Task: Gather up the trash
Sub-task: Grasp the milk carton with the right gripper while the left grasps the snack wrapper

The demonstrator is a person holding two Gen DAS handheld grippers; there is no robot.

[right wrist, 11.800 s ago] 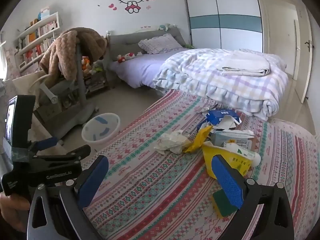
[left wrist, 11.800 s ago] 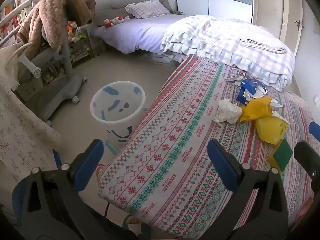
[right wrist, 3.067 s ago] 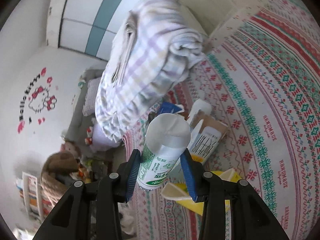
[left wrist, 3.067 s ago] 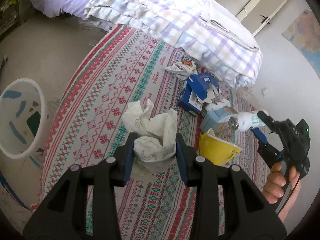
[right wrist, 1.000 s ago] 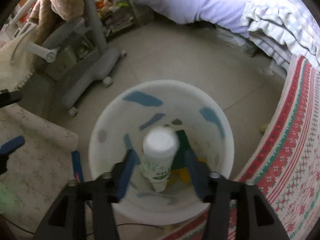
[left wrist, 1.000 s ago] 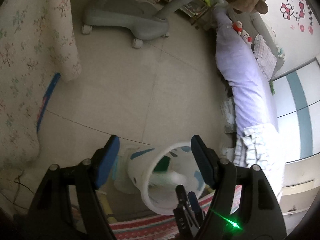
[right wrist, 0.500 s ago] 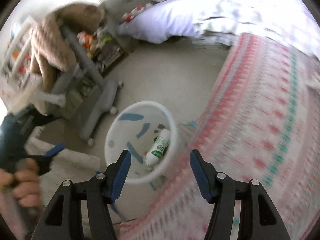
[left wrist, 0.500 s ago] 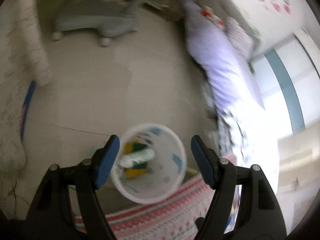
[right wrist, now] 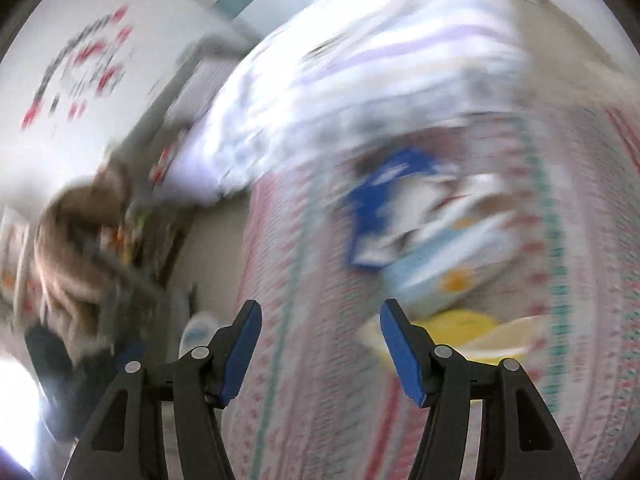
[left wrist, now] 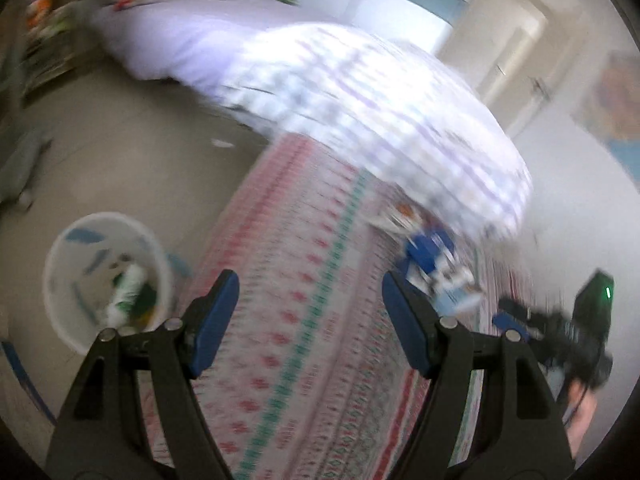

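Jaws spread and empty on both the left gripper (left wrist: 308, 312) and the right gripper (right wrist: 320, 340). A second ago the white bottle (left wrist: 126, 294) sat in the right one; it now lies in the bin (left wrist: 60, 256) — one more piece collected. Beyond the bin, on the patterned mat (left wrist: 304, 280), remain one blue carton (right wrist: 384, 204), one pale-blue box (right wrist: 444, 268), one yellow wrapper (right wrist: 460, 326) — blur hides any others.

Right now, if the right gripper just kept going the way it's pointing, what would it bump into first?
Probably the patterned bedspread. The open, empty right gripper points down at bare fabric, with the yellow container just to the right of that line. Blur makes depth uncertain.
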